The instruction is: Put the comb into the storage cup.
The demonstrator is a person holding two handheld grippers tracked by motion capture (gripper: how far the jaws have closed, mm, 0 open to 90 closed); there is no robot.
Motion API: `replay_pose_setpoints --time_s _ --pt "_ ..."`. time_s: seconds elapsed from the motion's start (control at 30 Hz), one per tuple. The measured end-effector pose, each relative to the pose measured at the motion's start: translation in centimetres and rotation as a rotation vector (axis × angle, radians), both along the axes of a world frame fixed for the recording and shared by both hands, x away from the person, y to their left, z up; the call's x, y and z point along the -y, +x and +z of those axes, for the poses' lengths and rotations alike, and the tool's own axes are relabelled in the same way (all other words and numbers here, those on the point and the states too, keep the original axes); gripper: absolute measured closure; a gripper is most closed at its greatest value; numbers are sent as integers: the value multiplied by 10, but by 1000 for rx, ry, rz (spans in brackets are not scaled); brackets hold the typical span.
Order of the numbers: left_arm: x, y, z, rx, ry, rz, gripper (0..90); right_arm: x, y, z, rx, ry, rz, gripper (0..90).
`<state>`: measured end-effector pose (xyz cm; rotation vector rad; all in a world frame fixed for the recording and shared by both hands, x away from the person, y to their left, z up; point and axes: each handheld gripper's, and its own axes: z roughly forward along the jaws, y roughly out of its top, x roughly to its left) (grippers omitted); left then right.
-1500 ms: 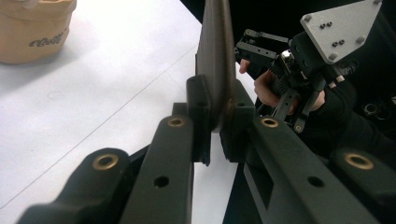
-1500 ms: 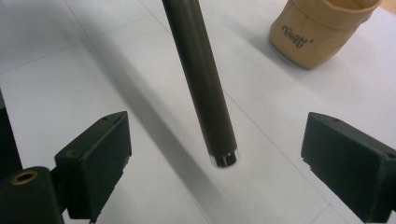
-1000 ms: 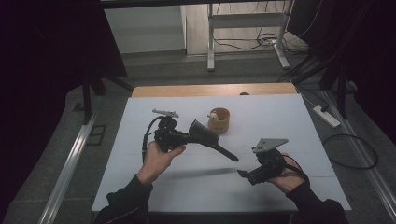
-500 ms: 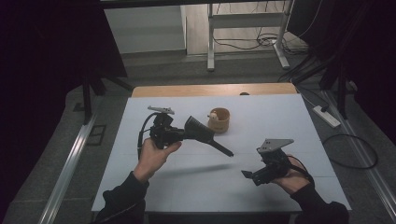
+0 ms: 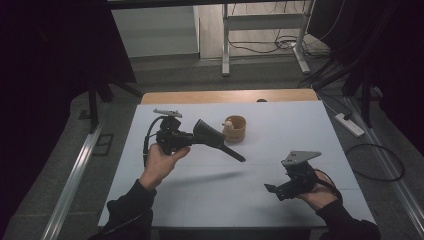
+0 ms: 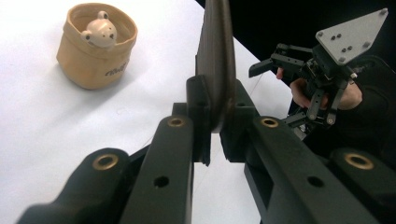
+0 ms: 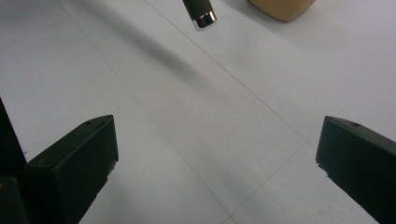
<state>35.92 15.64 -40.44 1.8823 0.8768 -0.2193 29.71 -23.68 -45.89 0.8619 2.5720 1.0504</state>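
My left gripper clamps the broad flared head of a black spatula-like tool, holding it above the white table with its slim handle pointing toward my right gripper. Just behind it stands a tan round pot with a small bear figure inside. My right gripper hovers low near the front edge, jaws spread wide, nothing between them.

Lab-type recording space: white-topped table ringed by black curtains, loose floor cables, power strip, metal frame legs.
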Motion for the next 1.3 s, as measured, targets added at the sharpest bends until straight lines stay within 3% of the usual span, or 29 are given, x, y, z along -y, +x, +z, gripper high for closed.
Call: replay_pose_setpoints --time_s 0.43,1.3 --pt "-7 8 8 11 -2 21 824 14 -5 0 -23 16 -35 0" --pt "-16 21 30 37 -7 45 824 39 -17 -2 -28 -15 -125 0"
